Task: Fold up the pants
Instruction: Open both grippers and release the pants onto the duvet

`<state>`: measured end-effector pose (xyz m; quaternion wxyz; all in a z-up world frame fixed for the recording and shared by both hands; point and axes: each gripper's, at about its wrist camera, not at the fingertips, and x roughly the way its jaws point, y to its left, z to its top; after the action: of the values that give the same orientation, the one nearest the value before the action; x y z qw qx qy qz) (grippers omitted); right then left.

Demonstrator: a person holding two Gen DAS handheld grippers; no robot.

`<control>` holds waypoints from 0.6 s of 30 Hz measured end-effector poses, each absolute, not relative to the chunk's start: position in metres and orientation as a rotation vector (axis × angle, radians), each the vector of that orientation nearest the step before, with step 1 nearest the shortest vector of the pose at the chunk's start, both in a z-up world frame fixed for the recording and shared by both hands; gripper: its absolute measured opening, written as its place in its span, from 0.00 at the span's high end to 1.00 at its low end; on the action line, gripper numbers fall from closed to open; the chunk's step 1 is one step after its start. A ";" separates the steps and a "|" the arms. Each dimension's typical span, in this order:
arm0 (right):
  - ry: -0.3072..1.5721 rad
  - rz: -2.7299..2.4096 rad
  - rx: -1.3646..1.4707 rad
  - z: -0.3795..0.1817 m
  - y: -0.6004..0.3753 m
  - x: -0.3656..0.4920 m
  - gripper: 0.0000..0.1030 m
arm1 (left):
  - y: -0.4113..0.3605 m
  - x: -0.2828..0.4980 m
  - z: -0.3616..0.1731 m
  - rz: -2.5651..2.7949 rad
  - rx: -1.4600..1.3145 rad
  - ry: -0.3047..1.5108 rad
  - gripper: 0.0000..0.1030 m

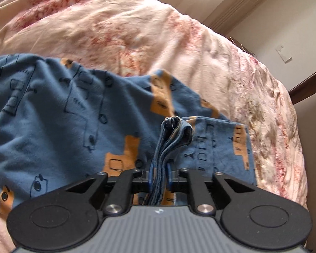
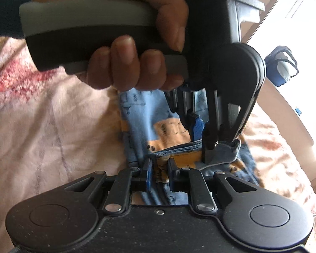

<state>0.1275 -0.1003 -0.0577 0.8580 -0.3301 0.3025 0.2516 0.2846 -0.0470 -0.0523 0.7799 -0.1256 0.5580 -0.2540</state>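
The pants (image 1: 59, 113) are blue with orange patches and black line drawings, lying rumpled on a pink floral bedspread (image 1: 120, 31). My left gripper (image 1: 159, 176) is shut on a bunched fold of the pants' edge, which sticks up between its blue pads. My right gripper (image 2: 160, 174) is shut on another part of the pants (image 2: 141, 122), with cloth pinched between its pads. In the right wrist view the left gripper (image 2: 202, 135) and the hand holding it fill the top, just beyond my right gripper and gripping the same cloth edge.
The bedspread (image 2: 42, 126) covers the bed all around the pants. A cream wall and a dark wooden bed frame (image 1: 305, 88) lie to the right. A blue bag (image 2: 282, 63) sits by a bright window.
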 end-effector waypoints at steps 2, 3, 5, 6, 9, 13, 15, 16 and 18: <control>0.619 0.522 -0.704 -0.057 -0.104 0.124 0.72 | -0.043 0.281 -0.052 -0.556 -0.278 1.189 0.75; 0.616 0.504 -0.714 -0.054 -0.109 0.121 0.55 | -0.040 0.281 -0.049 -0.554 -0.270 1.182 0.65; 0.580 0.457 -0.737 -0.042 -0.127 0.113 0.17 | -0.037 0.278 -0.038 -0.513 -0.222 1.124 0.40; 0.551 0.413 -0.754 -0.035 -0.140 0.109 0.07 | -0.036 0.275 -0.031 -0.478 -0.188 1.068 0.28; 0.522 0.221 -0.801 -0.025 -0.183 0.114 0.01 | -0.050 0.265 -0.018 -0.402 -0.083 0.914 0.15; 0.520 -0.026 -0.711 -0.035 -0.238 0.157 0.01 | -0.080 0.257 -0.020 -0.436 -0.053 0.835 0.12; 0.519 -0.067 -0.613 -0.044 -0.254 0.176 0.01 | -0.094 0.255 -0.030 -0.402 0.011 0.811 0.12; 0.518 -0.058 -0.563 -0.051 -0.261 0.182 0.01 | -0.101 0.257 -0.036 -0.352 0.053 0.809 0.13; 0.549 -0.026 -0.525 -0.066 -0.269 0.194 0.01 | -0.109 0.263 -0.052 -0.280 0.109 0.825 0.13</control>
<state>0.1943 -0.2691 -0.0656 0.9287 -0.2563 0.2677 -0.0127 0.2630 -0.1089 -0.0522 0.9052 0.0526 0.3993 -0.1358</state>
